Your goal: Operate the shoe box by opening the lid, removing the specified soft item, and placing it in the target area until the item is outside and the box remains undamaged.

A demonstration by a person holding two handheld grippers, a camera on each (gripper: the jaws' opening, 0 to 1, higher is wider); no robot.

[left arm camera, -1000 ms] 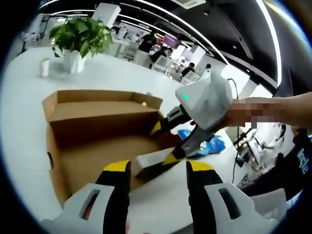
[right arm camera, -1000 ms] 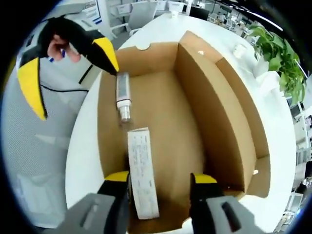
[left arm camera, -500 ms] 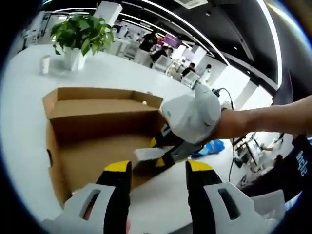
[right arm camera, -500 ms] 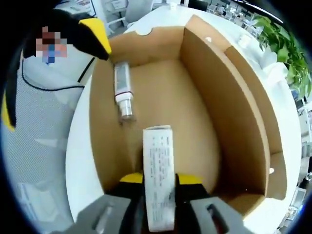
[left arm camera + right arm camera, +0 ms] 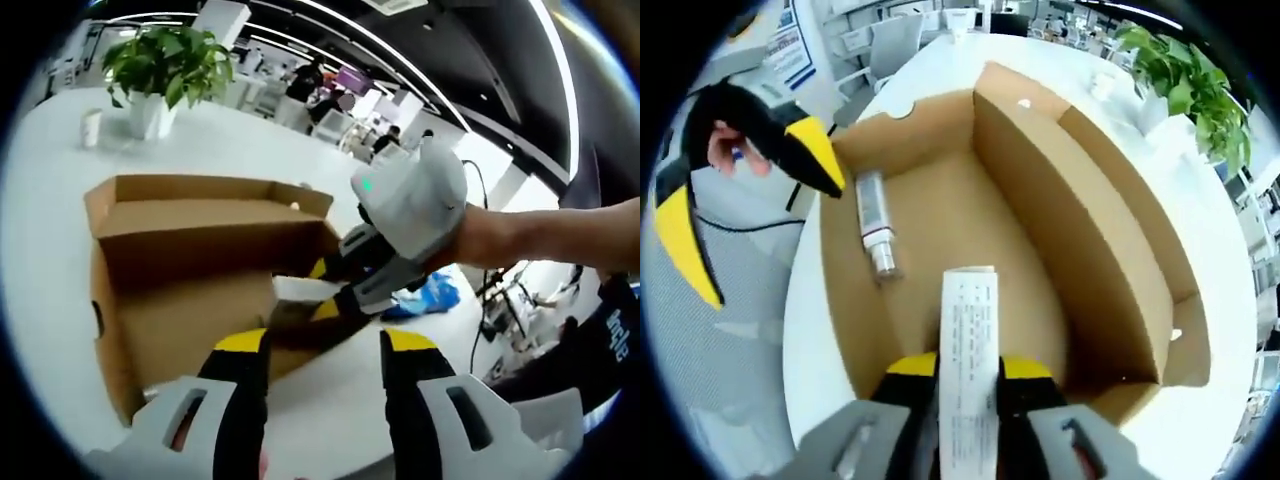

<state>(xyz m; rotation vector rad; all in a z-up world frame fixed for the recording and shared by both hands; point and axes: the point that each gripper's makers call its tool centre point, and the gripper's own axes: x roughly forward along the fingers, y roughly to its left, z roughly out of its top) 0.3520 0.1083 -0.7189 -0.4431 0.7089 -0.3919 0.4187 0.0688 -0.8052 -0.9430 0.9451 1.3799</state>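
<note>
A: Where is the soft item?

B: The white tube [image 5: 968, 345] is clenched between the jaws of the right tool [image 5: 969, 368], lifted over the open shoe box [image 5: 1110, 270]. In the left gripper view that tube [image 5: 305, 290] sticks out of the right tool [image 5: 335, 290] above the box's near right corner.

A: And the box itself?

B: The shoe box [image 5: 190, 262] sits on the white desk [image 5: 60, 190], its lid folded back and standing upright along the far side. A small bottle [image 5: 874, 220] lies on the box floor against one wall.

A: What about the left tool?

B: The left tool [image 5: 325, 345] is released, jaws apart and grasping nothing, above the desk just beside the box's front edge. In the right gripper view the left tool [image 5: 750, 215] hangs spread at the box's corner.

A: Anything else on the desk?

B: A potted plant [image 5: 165, 75] and a white cup [image 5: 91, 128] stand near the far edge, and a blue bag [image 5: 430, 295] lies beyond the right tool.
</note>
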